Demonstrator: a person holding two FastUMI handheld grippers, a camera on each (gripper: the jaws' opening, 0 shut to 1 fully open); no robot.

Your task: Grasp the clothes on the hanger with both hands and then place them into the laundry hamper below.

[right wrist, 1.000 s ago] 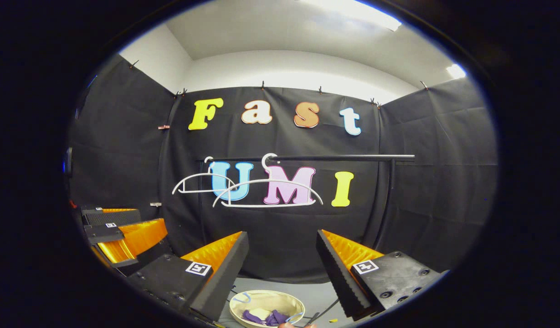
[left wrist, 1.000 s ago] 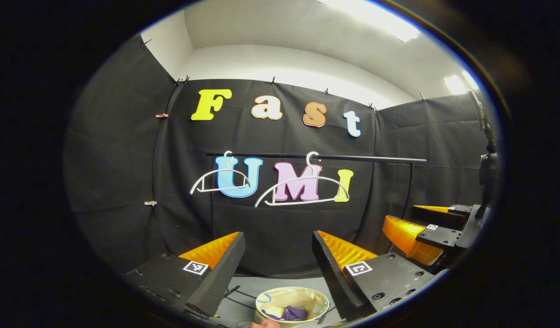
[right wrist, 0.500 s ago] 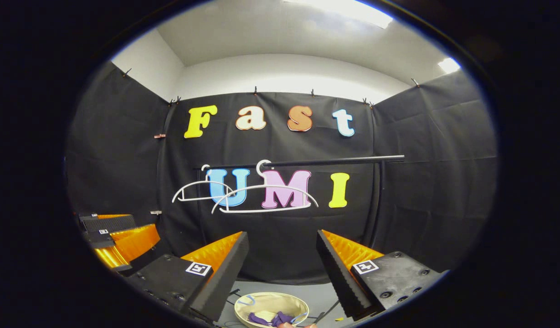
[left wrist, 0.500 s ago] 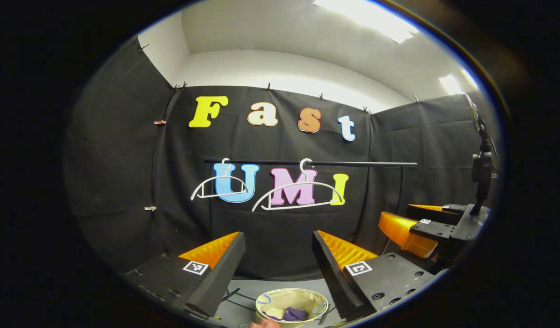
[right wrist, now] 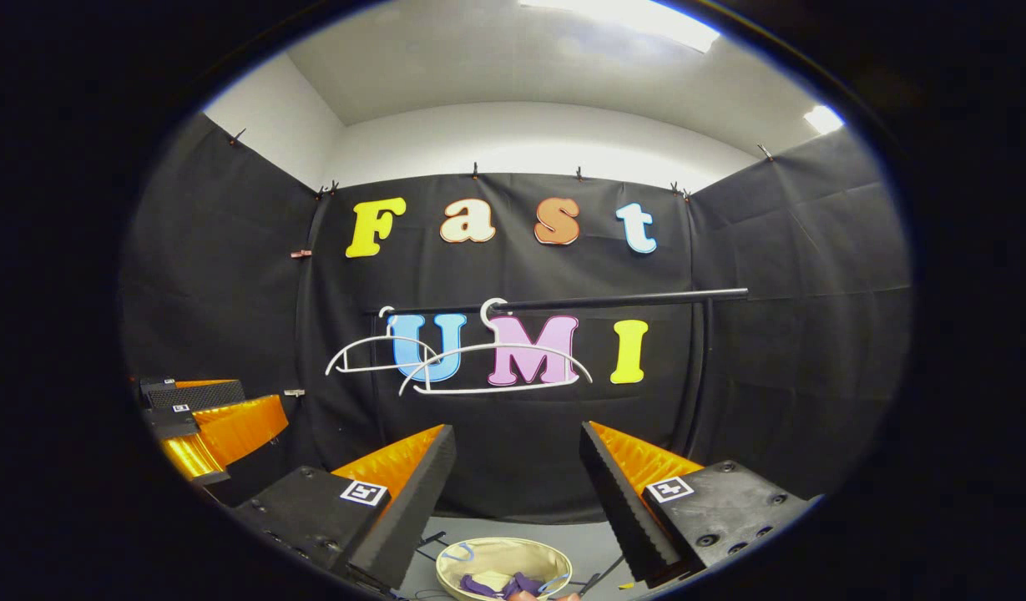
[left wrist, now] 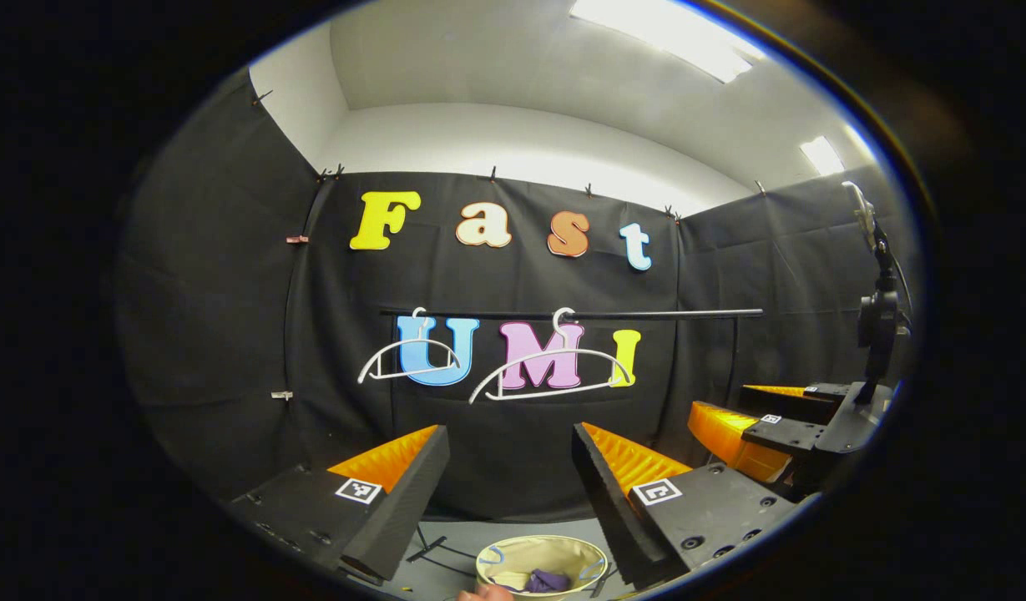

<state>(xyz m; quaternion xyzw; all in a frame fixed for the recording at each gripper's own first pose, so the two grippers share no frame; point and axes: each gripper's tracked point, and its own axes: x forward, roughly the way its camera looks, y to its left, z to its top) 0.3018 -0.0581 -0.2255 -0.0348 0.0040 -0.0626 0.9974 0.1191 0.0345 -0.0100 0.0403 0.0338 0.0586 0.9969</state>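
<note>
Both claws spread and empty, left claw (left wrist: 510,467) and right claw (right wrist: 517,472) level, above the hamper (left wrist: 542,554) at bottom centre, purple clothes (left wrist: 548,579) inside, bare hangers (left wrist: 550,367) mid-frame.

No readable writing, brand or number to report. Only coded square markers (left wrist: 357,490), black on white, stuck on top of the left tongs (left wrist: 510,455) and the right tongs (right wrist: 517,455): patterns, not letters.

Below our left gripper (left wrist: 510,484), the hamper (left wrist: 542,555) is cut off at the bottom edge; we cannot make out the purple clothes (left wrist: 549,580) inside.
</note>
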